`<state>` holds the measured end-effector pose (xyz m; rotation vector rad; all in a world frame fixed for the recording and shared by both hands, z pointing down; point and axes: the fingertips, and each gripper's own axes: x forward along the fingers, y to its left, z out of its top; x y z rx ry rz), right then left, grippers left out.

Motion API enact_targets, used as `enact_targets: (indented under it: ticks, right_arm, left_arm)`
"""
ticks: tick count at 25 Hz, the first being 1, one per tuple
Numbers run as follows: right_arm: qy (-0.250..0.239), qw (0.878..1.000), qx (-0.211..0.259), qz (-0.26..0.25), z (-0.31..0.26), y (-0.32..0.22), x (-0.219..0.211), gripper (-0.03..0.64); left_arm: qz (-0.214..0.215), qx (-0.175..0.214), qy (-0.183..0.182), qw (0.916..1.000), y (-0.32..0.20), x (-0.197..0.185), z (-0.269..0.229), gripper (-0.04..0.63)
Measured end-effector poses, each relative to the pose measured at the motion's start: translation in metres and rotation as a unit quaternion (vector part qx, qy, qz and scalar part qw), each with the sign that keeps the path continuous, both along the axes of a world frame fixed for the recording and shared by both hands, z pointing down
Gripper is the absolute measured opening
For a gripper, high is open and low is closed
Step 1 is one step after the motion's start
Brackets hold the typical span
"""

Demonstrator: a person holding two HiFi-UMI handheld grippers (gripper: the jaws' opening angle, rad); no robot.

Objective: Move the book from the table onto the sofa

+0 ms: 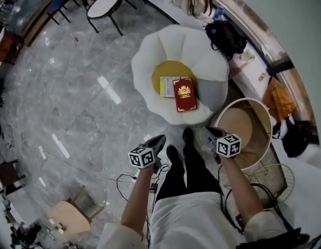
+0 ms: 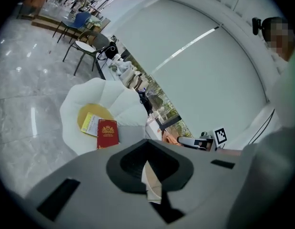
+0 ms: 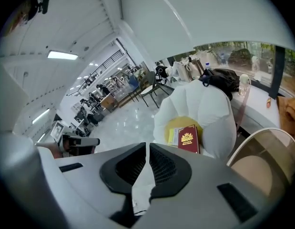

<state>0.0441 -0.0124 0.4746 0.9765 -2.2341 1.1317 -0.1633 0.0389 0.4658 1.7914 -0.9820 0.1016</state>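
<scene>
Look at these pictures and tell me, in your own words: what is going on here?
A person stands over a white petal-shaped sofa with a hand-held gripper in each hand. The left hand-held gripper and the right hand-held gripper are both shut and hold nothing, well clear of the seat. The red book lies flat on the sofa's yellow centre, partly over a yellow booklet. The round table beside the sofa has no book on it, so the move looks done.

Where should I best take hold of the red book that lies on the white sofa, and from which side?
Probably its near short edge, coming low from the near side. The red book lies flat on the white sofa, its left side against a yellow booklet; the near edge looks free.
</scene>
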Motion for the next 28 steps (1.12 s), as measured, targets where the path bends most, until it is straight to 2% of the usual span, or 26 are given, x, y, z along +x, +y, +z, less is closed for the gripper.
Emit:
enact_targets:
  ticks: [7,14,17,22,28]
  right_arm:
    - [0.001,1.000,0.024,-0.001,-0.077,0.036,0.010,0.049]
    - [0.009,0.998,0.051,0.043,-0.134,0.070,0.027,0.049]
    - [-0.002,0.996,0.071,0.059,-0.161,0.083,0.032,0.049]
    - [-0.015,0.993,0.106,0.054,-0.196,0.101,0.045,0.049]
    - [-0.018,0.990,0.129,0.053,-0.213,0.099,0.069,0.048]
  left_arm:
    - [0.053,0.060,-0.027,0.9964,0.029,0.008,-0.086,0.000]
    - [0.053,0.107,-0.016,0.9928,0.051,0.014,-0.149,0.000]
    - [0.062,0.122,-0.017,0.9904,0.062,0.022,-0.168,0.001]
    - [0.092,0.143,-0.048,0.9843,0.080,0.040,-0.188,0.000]
    - [0.093,0.172,-0.064,0.9786,0.084,0.053,-0.215,0.001]
